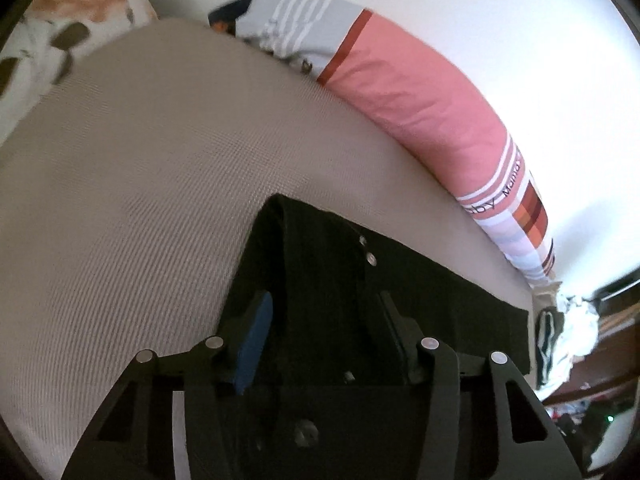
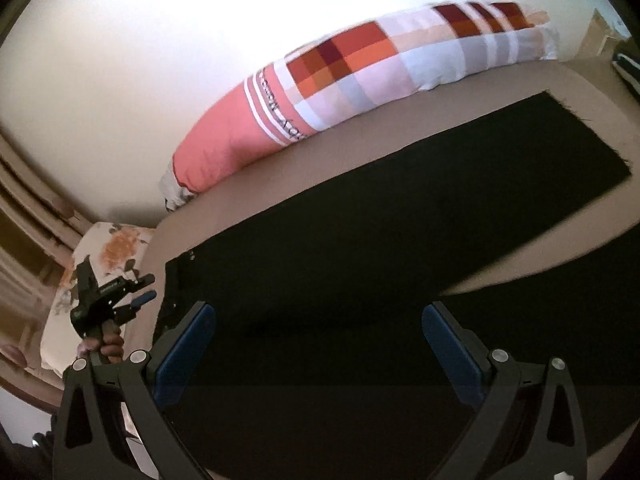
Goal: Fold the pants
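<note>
Left wrist — pants (image 1: 320, 264) between half-closed jaws

Black pants (image 2: 400, 216) lie flat on a beige bed (image 2: 400, 136), legs stretching toward the upper right, waistband at the left. The right gripper (image 2: 320, 320) hovers over them, jaws spread wide with nothing between the blue pads (image 2: 188, 344). At far left a hand (image 2: 106, 346) holds the left gripper (image 2: 146, 290) just beside the waistband (its jaws partly apart). A long pink-and-checked pillow (image 2: 340, 80) lies against the white wall (image 2: 200, 20).
</note>
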Demonstrator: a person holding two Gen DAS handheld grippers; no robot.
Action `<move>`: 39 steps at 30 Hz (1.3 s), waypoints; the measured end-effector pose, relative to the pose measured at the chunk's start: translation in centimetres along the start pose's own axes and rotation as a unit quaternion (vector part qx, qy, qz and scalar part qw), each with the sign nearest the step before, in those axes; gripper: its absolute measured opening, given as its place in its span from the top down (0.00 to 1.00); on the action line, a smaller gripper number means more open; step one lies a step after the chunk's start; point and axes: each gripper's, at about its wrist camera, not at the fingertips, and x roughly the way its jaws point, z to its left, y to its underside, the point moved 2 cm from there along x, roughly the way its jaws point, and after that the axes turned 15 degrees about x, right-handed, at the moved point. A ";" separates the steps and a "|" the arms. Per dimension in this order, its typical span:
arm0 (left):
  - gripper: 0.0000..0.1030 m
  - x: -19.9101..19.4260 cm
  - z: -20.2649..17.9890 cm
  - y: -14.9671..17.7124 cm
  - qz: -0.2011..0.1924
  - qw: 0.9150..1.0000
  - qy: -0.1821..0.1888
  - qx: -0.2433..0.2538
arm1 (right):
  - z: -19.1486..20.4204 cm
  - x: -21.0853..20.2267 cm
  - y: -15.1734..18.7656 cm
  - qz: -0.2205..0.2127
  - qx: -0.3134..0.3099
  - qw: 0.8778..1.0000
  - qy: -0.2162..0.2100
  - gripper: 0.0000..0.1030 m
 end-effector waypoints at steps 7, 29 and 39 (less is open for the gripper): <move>0.52 2.7 2.7 -1.8 0.029 0.996 0.077 -0.016 | 1.5 4.7 -0.4 0.028 -0.005 1.000 0.008 0.00; 0.90 3.8 -1.3 -4.5 -0.042 0.988 0.144 0.028 | 6.5 14.9 -8.4 0.145 -0.252 0.956 0.022 0.00; 0.90 -4.1 -5.6 -2.6 -0.122 0.970 0.163 0.135 | 8.3 19.1 -11.5 0.276 -0.447 0.851 0.009 0.17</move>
